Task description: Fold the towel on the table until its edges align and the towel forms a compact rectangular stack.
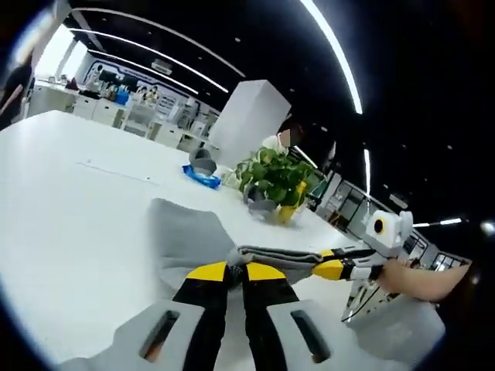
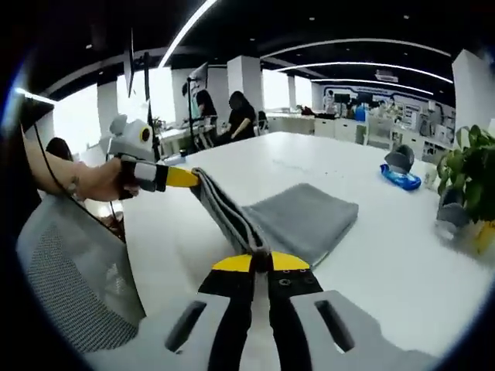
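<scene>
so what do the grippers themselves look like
Each gripper has two black jaws with yellow tips, on a light grey body with slotted openings: the left gripper and the right gripper match. Seen from the side, each carries a white box with a yellow-ringed round lens. A thin black cable runs by the hand.

Far-end shelf clutter (image 1: pixel 116 93) too small to identify; distant seated people (image 2: pixel 232 116) blurred.

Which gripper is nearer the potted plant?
Right. The right gripper clamps the towel end nearer the potted plant; the left gripper clamps the farther end.
</scene>
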The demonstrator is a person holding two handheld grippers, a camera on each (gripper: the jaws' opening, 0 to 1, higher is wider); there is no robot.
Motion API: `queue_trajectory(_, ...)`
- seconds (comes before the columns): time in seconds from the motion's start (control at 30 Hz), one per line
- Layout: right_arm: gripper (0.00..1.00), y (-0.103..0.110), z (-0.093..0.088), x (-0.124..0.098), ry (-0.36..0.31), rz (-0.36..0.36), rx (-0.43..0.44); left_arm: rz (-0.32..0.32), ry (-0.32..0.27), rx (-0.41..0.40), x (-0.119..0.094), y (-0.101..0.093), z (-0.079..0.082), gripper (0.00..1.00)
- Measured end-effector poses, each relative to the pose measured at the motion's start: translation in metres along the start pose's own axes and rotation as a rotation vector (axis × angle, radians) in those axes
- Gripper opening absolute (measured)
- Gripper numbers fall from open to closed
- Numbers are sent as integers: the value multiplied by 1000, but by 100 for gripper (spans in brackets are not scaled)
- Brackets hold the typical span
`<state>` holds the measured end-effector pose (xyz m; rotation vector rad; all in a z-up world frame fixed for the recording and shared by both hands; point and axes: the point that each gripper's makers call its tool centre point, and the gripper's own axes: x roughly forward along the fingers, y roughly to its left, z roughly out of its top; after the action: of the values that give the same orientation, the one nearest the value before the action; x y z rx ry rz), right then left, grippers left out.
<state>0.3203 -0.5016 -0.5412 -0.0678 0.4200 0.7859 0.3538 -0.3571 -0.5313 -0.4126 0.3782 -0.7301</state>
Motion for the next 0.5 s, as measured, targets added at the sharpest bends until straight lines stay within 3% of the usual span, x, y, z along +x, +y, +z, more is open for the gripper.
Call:
queue_trajectory(0.1,3,-1,11,-3,-58,6,56,-43,-54,-48,-2,-7,11,7)
queue_trajectory(0.2,3,-1,26,-9,-146,32,164,-78,-99,-96,-4,-11,20,7)
queue_trajectory(0.4,3,-2,30,-10,-184,47,224,-104,-114,-124,-6,-15,24,7)
queue_trajectory(0.5,3,-1,41,-14,-252,83,309,-135,-138,-151,-8,-19,29,7)
